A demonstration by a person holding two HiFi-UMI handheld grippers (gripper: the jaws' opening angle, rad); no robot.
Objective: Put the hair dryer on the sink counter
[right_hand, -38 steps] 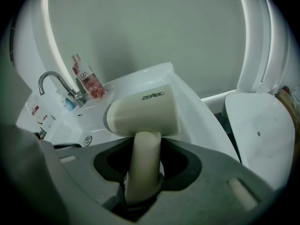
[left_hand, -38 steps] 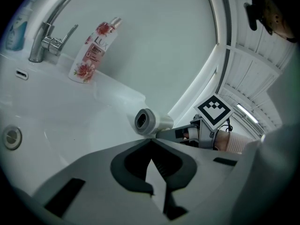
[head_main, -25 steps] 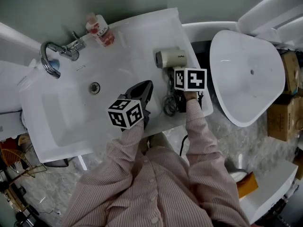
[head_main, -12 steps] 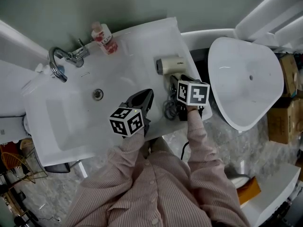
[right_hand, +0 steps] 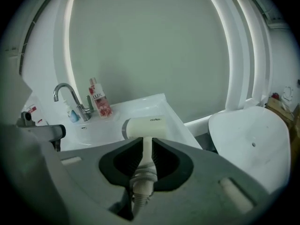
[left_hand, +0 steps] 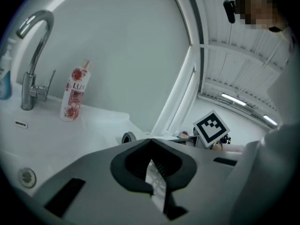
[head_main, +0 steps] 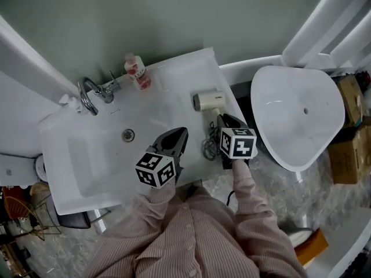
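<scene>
The cream hair dryer (head_main: 208, 101) lies on the right side of the white sink counter (head_main: 174, 77), its black cord (head_main: 208, 147) coiled by the front edge. My right gripper (head_main: 228, 120) hovers just behind the dryer. In the right gripper view the dryer's handle (right_hand: 146, 150) shows in the narrow gap of that gripper (right_hand: 143, 142). Its jaws have just been closing, and the pads do not press the handle. My left gripper (head_main: 182, 133) hangs over the basin's front right with its tips together and nothing in them (left_hand: 150, 142).
A tap (head_main: 90, 94) and a pink-labelled soap bottle (head_main: 137, 72) stand at the back of the sink. A large white oval fixture (head_main: 295, 109) sits to the right, with cardboard boxes (head_main: 351, 149) beyond it. A wire rack (head_main: 20, 210) stands at lower left.
Both grippers have lifted and drawn back from the counter toward the person. The right gripper has come away from the dryer, which stays lying on the counter.
</scene>
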